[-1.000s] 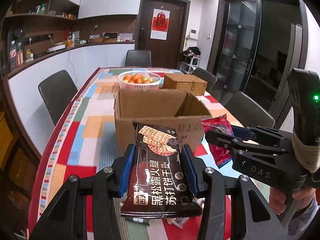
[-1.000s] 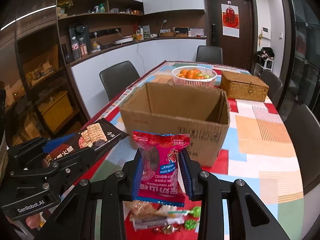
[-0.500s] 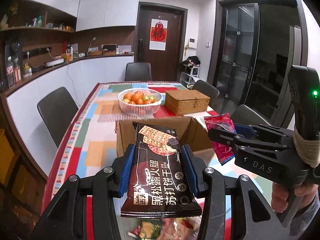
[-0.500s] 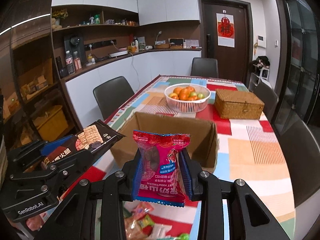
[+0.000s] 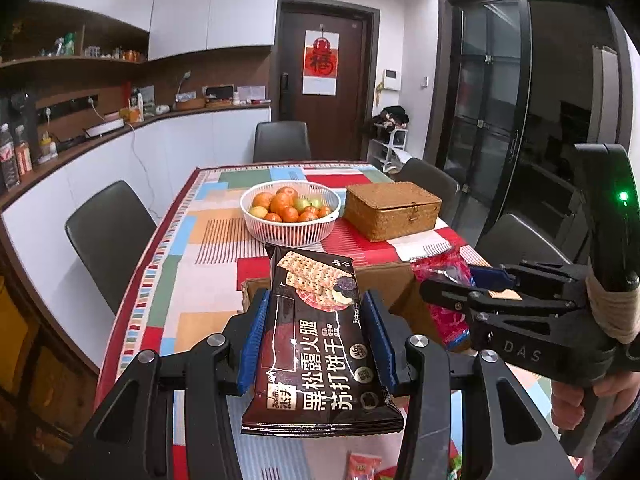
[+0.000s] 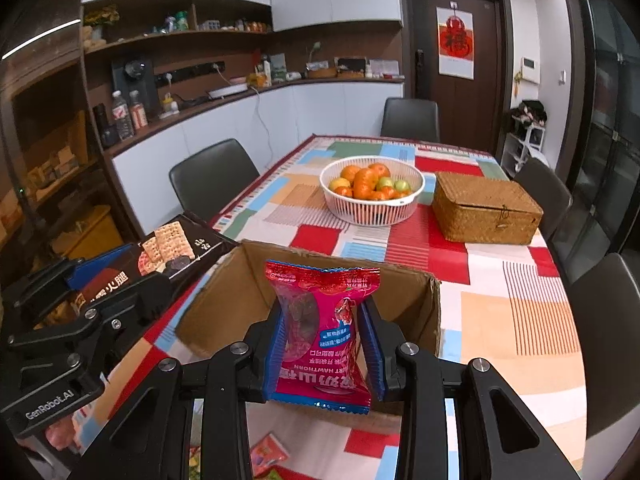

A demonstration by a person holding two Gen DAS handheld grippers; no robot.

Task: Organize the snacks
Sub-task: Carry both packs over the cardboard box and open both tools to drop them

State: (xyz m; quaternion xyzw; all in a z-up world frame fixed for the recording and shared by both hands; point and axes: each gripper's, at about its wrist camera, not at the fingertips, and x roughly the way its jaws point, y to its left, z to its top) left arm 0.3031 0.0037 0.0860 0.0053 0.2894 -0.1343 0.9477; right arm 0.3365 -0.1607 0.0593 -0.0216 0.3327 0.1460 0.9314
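Note:
My left gripper [image 5: 316, 332] is shut on a dark brown cracker pack [image 5: 316, 344], held in the air in front of an open cardboard box [image 5: 384, 280]. My right gripper [image 6: 324, 344] is shut on a red hawthorn snack bag [image 6: 324, 332], held over the near side of the same box [image 6: 236, 296], which looks empty inside. The right gripper with its red bag [image 5: 444, 276] shows at the right of the left wrist view. The left gripper with the cracker pack [image 6: 160, 256] shows at the left of the right wrist view.
A white basket of oranges [image 6: 372, 188] and a woven lidded box [image 6: 484, 208] stand beyond the cardboard box on the patchwork tablecloth [image 6: 500, 288]. Loose snack packets [image 6: 268, 452] lie on the table below the grippers. Dark chairs [image 6: 212, 176] line the table.
Both grippers have risen and tilted up with their packs held. The cardboard box has dropped lower in both views, and more of the far table shows.

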